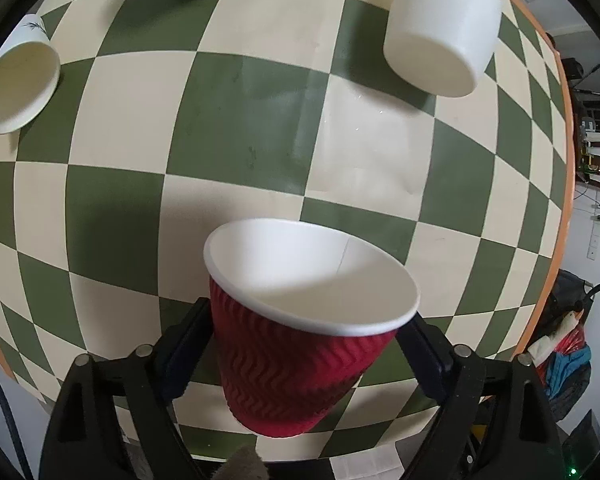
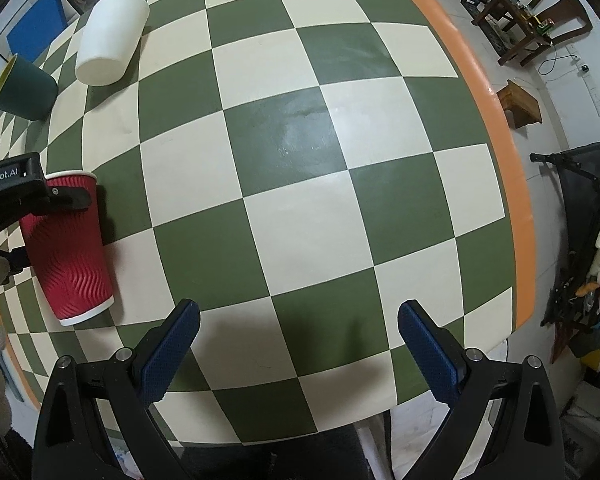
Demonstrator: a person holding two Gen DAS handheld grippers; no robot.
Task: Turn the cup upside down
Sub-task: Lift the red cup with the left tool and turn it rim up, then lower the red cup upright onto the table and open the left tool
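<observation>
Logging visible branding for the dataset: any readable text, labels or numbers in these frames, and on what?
"nRobot.AI": white letters on the black body of the left gripper, cut off at the right wrist view's left edge.
No print readable on the red cup; the leaf-sprig paper cup shows a drawing only, no words.

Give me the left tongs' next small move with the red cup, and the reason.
Probably keep rolling the wrist over. The left tongs grip the red ripple-walled paper cup by its sides, but its white open mouth is not yet facing down at the green-and-cream checkered table.
</observation>
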